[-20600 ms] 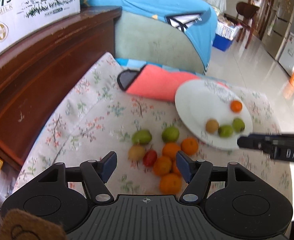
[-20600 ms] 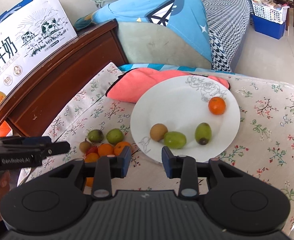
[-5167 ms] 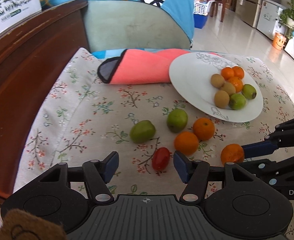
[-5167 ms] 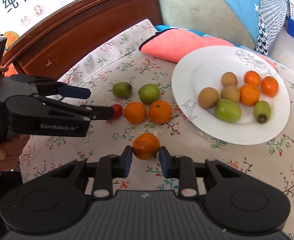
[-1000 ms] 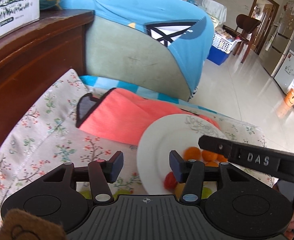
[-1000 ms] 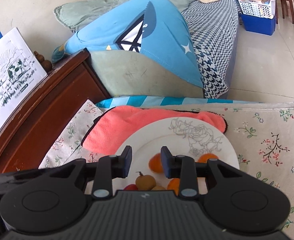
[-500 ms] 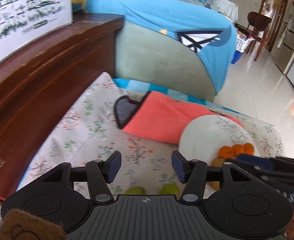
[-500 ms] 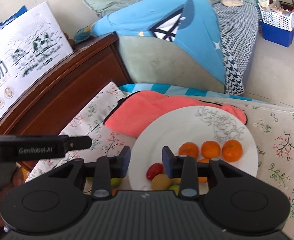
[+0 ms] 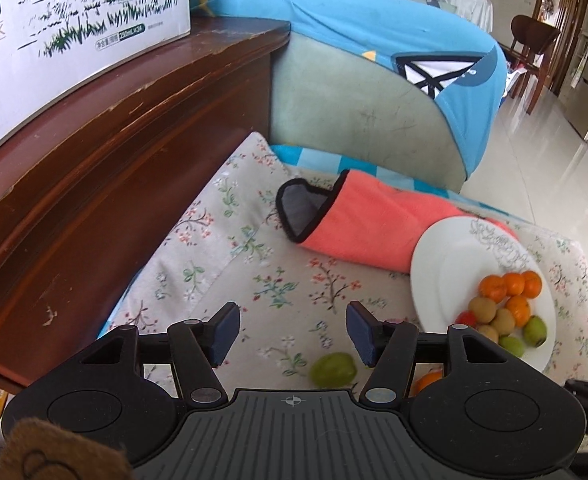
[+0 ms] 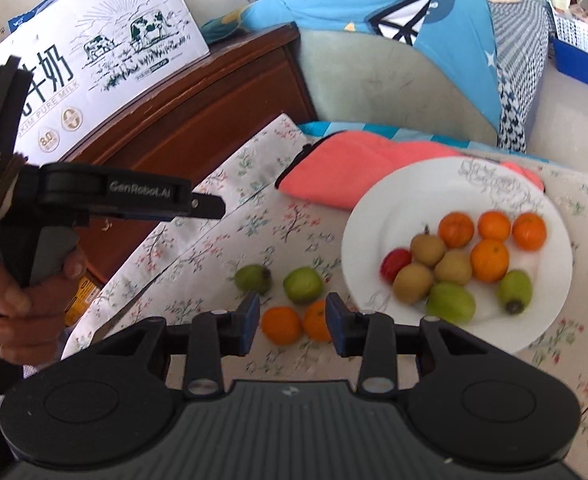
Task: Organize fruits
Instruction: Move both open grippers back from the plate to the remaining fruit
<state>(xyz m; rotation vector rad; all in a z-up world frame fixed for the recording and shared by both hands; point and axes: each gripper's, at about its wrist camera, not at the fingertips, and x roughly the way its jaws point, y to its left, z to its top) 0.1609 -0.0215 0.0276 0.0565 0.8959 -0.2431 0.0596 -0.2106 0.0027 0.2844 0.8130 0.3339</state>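
Note:
A white plate holds several fruits: oranges, brown kiwis, green fruits and a red tomato. On the floral cloth lie two green fruits and two oranges. My right gripper is open and empty, above the two loose oranges. My left gripper is open and empty above the cloth; a green fruit lies just below its right finger. It also shows in the right wrist view.
A pink cloth lies behind the plate. A dark wooden headboard with a milk carton box runs along the left. A blue and green cushion stands behind. Tiled floor lies to the right.
Both grippers have pulled back from the plate and toward the left. The loose fruits on the cloth now show under the right gripper. Both stay open and empty.

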